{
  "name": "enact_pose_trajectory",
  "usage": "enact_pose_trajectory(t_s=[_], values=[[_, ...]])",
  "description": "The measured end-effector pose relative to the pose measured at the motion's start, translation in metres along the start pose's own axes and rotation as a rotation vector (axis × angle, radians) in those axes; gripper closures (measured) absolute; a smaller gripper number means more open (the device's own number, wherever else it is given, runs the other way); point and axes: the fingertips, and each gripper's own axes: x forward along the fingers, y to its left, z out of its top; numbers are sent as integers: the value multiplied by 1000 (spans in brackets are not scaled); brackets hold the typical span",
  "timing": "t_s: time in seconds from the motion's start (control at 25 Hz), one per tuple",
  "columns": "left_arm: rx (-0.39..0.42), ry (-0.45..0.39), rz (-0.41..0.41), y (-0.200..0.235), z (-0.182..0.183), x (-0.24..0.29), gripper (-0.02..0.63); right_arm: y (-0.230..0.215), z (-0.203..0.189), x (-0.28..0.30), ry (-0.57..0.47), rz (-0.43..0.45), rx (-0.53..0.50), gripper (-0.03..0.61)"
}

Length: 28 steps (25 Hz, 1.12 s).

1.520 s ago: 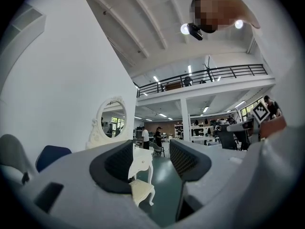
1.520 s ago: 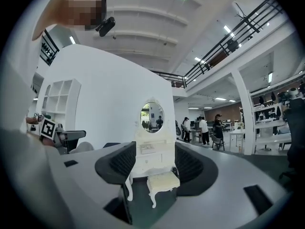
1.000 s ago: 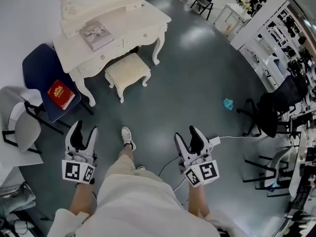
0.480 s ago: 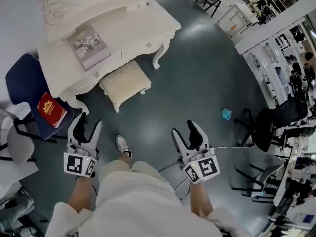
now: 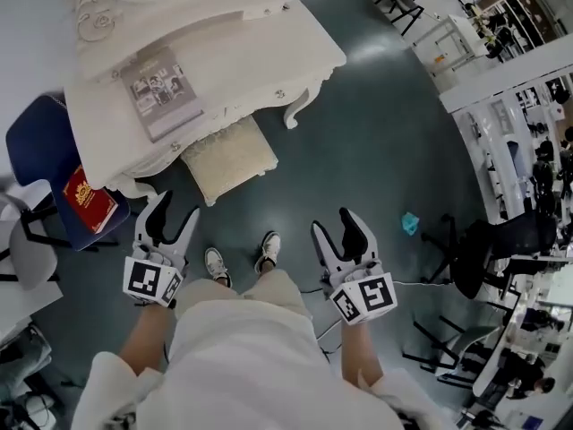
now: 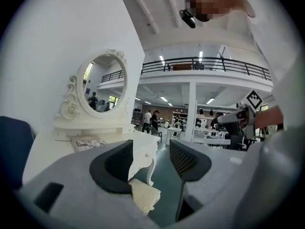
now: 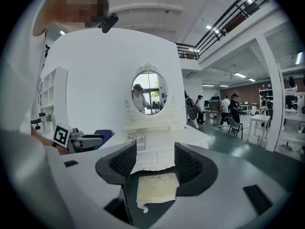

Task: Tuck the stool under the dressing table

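The cream cushioned stool (image 5: 231,158) stands on the dark floor at the front edge of the white dressing table (image 5: 269,43), its far side slightly under the tabletop. My left gripper (image 5: 175,215) hangs open a short way in front of the stool's left corner, touching nothing. My right gripper (image 5: 337,229) is open too, out to the stool's right and nearer me. In the left gripper view the stool (image 6: 144,196) shows low between the empty jaws (image 6: 151,162). The right gripper view frames the stool (image 7: 157,187) and the table (image 7: 157,144) between its empty jaws (image 7: 151,160).
A blue chair (image 5: 36,146) holding a red book (image 5: 87,200) stands left of the table, with a grey office chair (image 5: 18,249) beside it. A magazine (image 5: 161,81) lies on the tabletop. A teal scrap (image 5: 410,223) and black office chairs (image 5: 474,258) are at right. My white shoes (image 5: 215,263) are below the stool.
The person has walked toward the dressing table, so the stool and table are nearer. Both grippers came forward with the body, jaws unchanged and empty.
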Motion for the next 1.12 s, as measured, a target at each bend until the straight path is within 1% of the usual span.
enact_pose_trajectory(t_s=[0.08, 0.2, 0.28, 0.44, 0.6, 0.68, 0.76, 0.88, 1.0, 1.12], values=[[13, 0, 30, 0, 3, 10, 377, -15, -1, 18, 6, 36, 7, 342], [20, 15, 112, 14, -2, 28, 371, -39, -12, 56, 42, 105, 14, 342], [11, 38, 172, 18, -11, 37, 363, -53, -21, 80, 79, 164, -6, 342], [23, 89, 244, 24, -40, 59, 340, -75, -54, 125, 169, 268, -65, 342], [4, 132, 288, 38, -93, 84, 331, -75, -107, 164, 269, 411, -117, 345], [-3, 155, 296, 45, -124, 96, 318, -76, -137, 181, 315, 461, -155, 345], [-15, 165, 309, 54, -155, 104, 316, -78, -170, 199, 353, 491, -172, 337], [-33, 188, 325, 64, -205, 115, 318, -78, -219, 223, 402, 535, -190, 282], [-27, 228, 316, 65, -254, 124, 307, -81, -267, 244, 447, 551, -234, 278], [-20, 261, 326, 70, -297, 131, 290, -91, -314, 261, 484, 545, -283, 278]])
